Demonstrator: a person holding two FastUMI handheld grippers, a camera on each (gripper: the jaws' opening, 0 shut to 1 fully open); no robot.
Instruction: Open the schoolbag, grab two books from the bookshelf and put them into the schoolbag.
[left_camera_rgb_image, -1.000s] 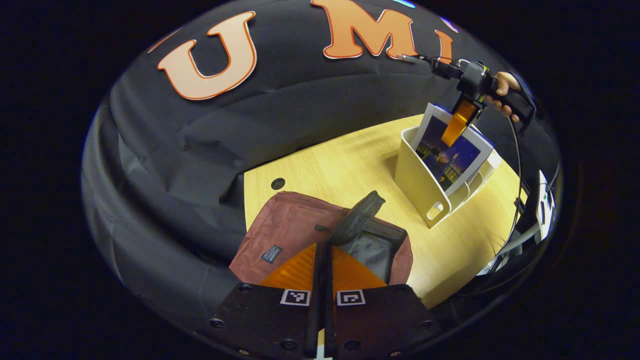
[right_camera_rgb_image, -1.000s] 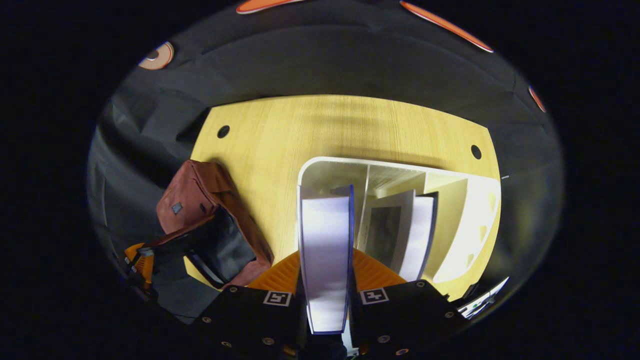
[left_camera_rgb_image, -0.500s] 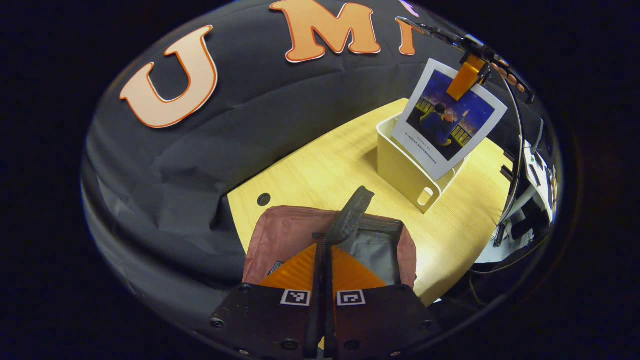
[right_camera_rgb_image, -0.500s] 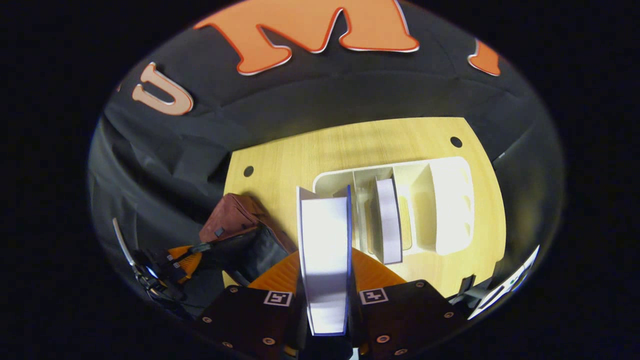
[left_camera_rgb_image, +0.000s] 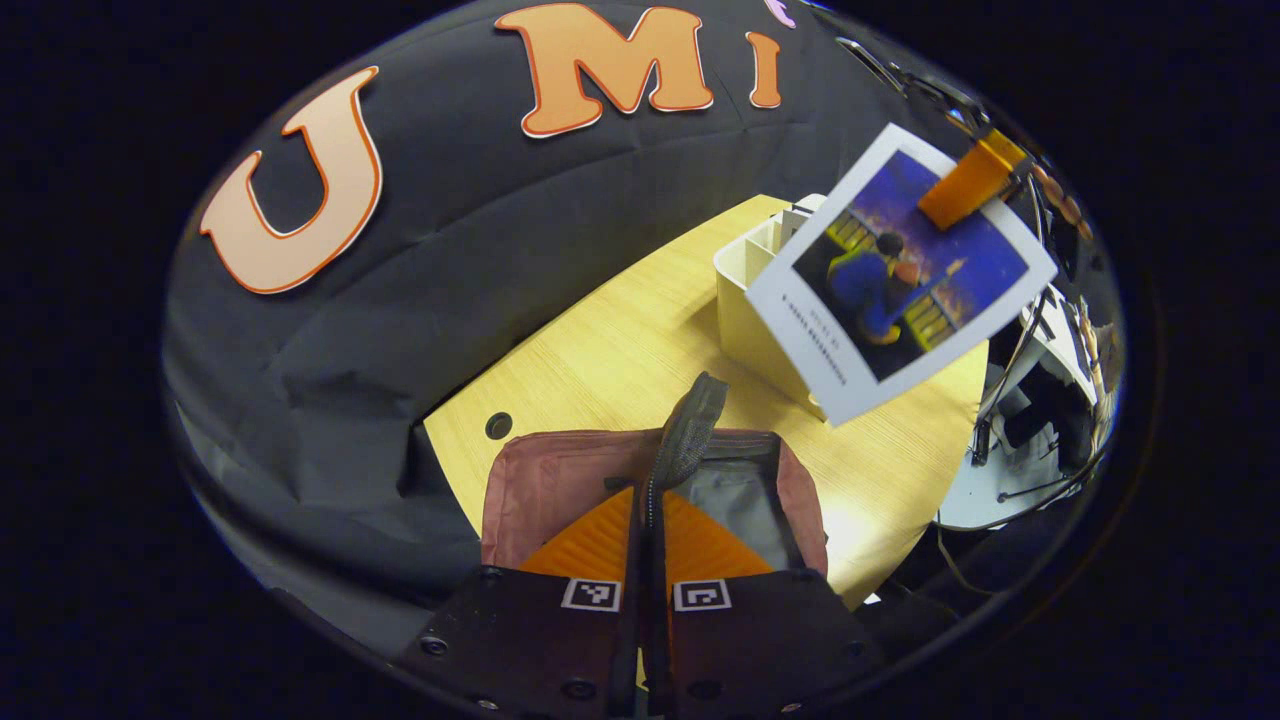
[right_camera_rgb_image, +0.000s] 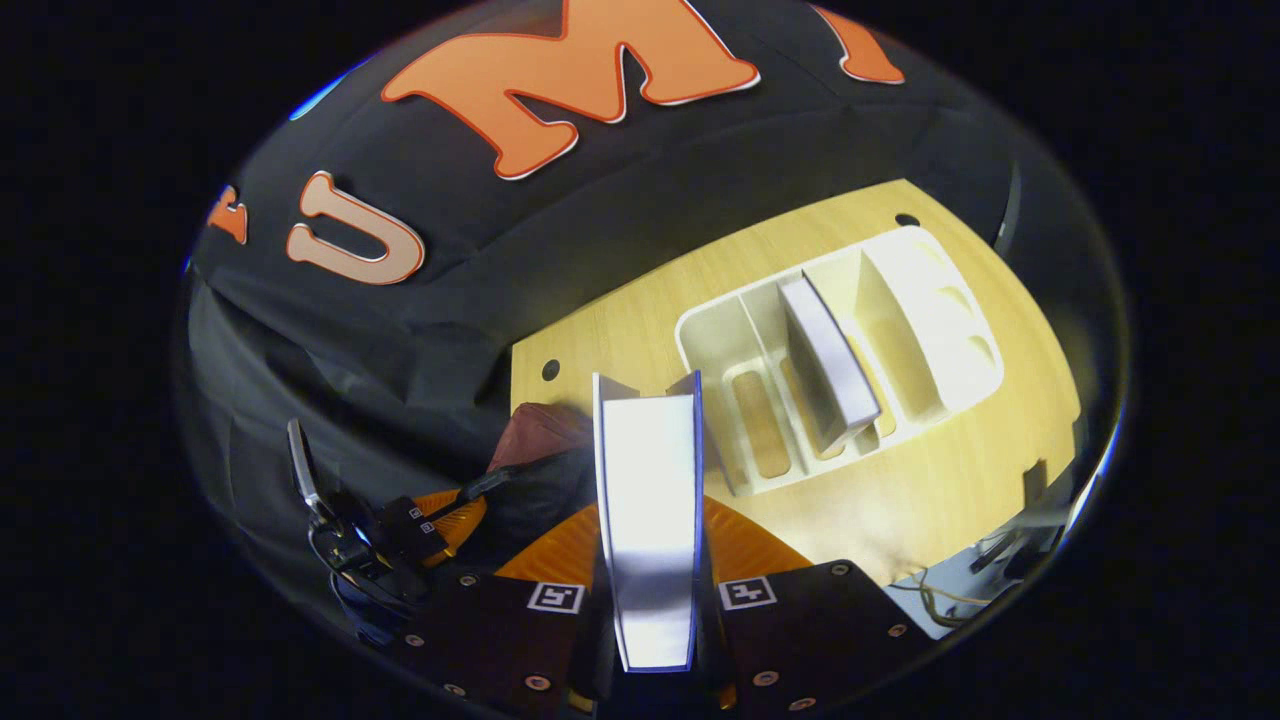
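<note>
Book (left_camera_rgb_image: 900, 275) hangs in the air at two o'clock in the left gripper view, clear of the shelf (left_camera_rgb_image: 745, 290) behind it, pinched at its upper corner by the right gripper (left_camera_rgb_image: 975, 180); the cover faces the camera and its long axis is tilted. The bag (left_camera_rgb_image: 560, 480) lies at six o'clock on the worktop (left_camera_rgb_image: 620, 350), its mouth open with grey lining showing. The left gripper (left_camera_rgb_image: 645, 510) has its jaws closed on the dark strap (left_camera_rgb_image: 685, 440) at the mouth's rim, holding it up. So the book sits up and to the right of the opening, and the carrying hand is the right one.

In the right gripper view, the same book (right_camera_rgb_image: 648, 520) stands edge-on between the closed jaws of that gripper (right_camera_rgb_image: 648, 530), pages toward the lens. The bag (right_camera_rgb_image: 535, 440) peeks out at nine o'clock beside it, with the left gripper (right_camera_rgb_image: 445, 515) near. The shelf (right_camera_rgb_image: 930, 300) lies at two o'clock, one more book (right_camera_rgb_image: 830, 365) leaning in a slot. I judge the next move to be leftward and down, book's edge in line with the mouth.
</note>
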